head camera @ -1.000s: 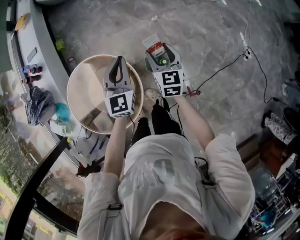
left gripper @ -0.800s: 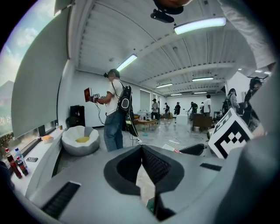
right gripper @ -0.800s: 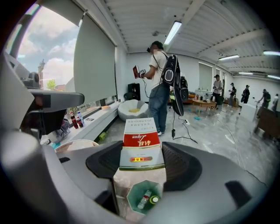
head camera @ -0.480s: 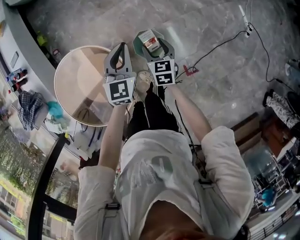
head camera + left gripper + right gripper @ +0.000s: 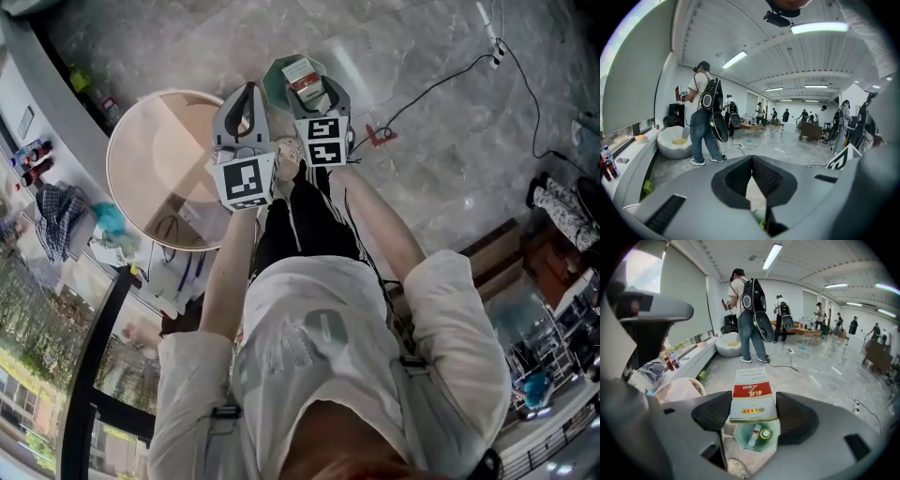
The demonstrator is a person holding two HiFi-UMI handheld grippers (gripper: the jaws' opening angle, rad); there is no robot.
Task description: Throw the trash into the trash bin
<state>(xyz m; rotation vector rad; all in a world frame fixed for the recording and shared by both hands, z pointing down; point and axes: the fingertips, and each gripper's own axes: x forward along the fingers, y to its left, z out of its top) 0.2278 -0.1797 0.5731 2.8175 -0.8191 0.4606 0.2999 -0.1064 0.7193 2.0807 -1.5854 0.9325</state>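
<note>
My right gripper (image 5: pixel 752 412) is shut on a white and red carton (image 5: pixel 751 395), held flat between the pads. Directly below it stands the green trash bin (image 5: pixel 740 440), with a small bottle and a green cap inside. In the head view the right gripper (image 5: pixel 315 90) holds the carton (image 5: pixel 300 75) over the bin (image 5: pixel 274 86) on the floor. To its left, my left gripper (image 5: pixel 243 99) hangs by the table's edge. In the left gripper view that gripper (image 5: pixel 751 158) is shut, fingertips touching, with nothing between them.
A round wooden table (image 5: pixel 155 159) stands left of the bin. The person's shoe (image 5: pixel 289 153) is just behind the bin. A cable (image 5: pixel 441 80) runs over the marble floor at right. A sill with bottles (image 5: pixel 28 155) lies far left. A person (image 5: pixel 701 122) stands farther off.
Both grippers have come down and off the round table toward the bin. The right one has carried the carton over the bin's opening. In the last half second little has shifted.
</note>
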